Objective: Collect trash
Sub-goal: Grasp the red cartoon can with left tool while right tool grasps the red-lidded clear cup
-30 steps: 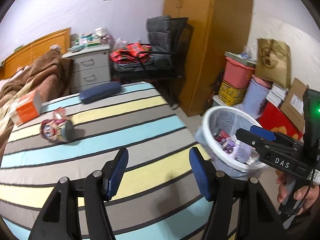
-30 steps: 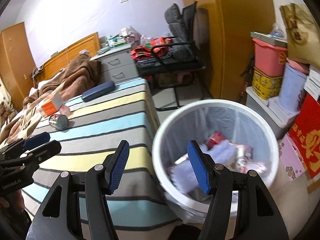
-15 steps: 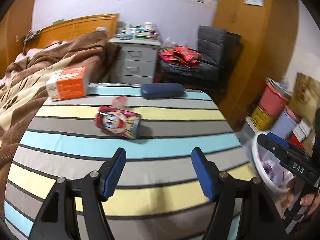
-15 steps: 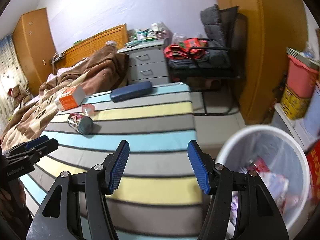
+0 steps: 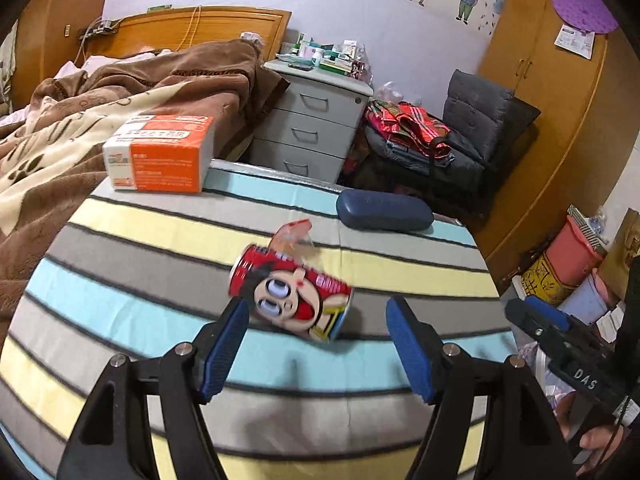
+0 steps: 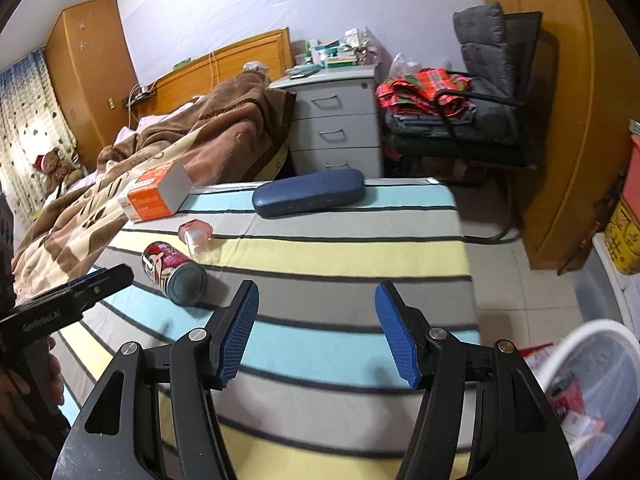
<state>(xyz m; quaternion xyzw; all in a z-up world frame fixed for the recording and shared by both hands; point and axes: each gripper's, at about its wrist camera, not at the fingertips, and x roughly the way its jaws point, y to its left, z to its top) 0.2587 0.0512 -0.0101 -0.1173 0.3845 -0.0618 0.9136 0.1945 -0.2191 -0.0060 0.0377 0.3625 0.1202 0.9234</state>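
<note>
- The orange box sits at the far left edge of the striped table, against the brown blanket; whether it counts as trash cannot be told, so I would leave it alone for this step
- The left gripper has its jaws released and they have just been opening wider; nothing is pressed between them, though the left pad sits just in front of the can's near side
- The red cartoon can lies on its side on the grey stripe, and it is the likely pick here
- To grasp it well, bring the jaws down so both pads straddle the round body across its width, not its ends, then close squarely; a lying can will roll if only one pad touches first
- A small clear wrapper with a red edge lies just behind the can, touching or nearly so; keep the jaws off it so it is not dragged
- The dark blue case further right is probably not trash
- The right gripper hangs over the table with its jaws released and empty
- The white bin stands on the floor at the far right, off the table's corner, already holding litter; the can should go there
</note>
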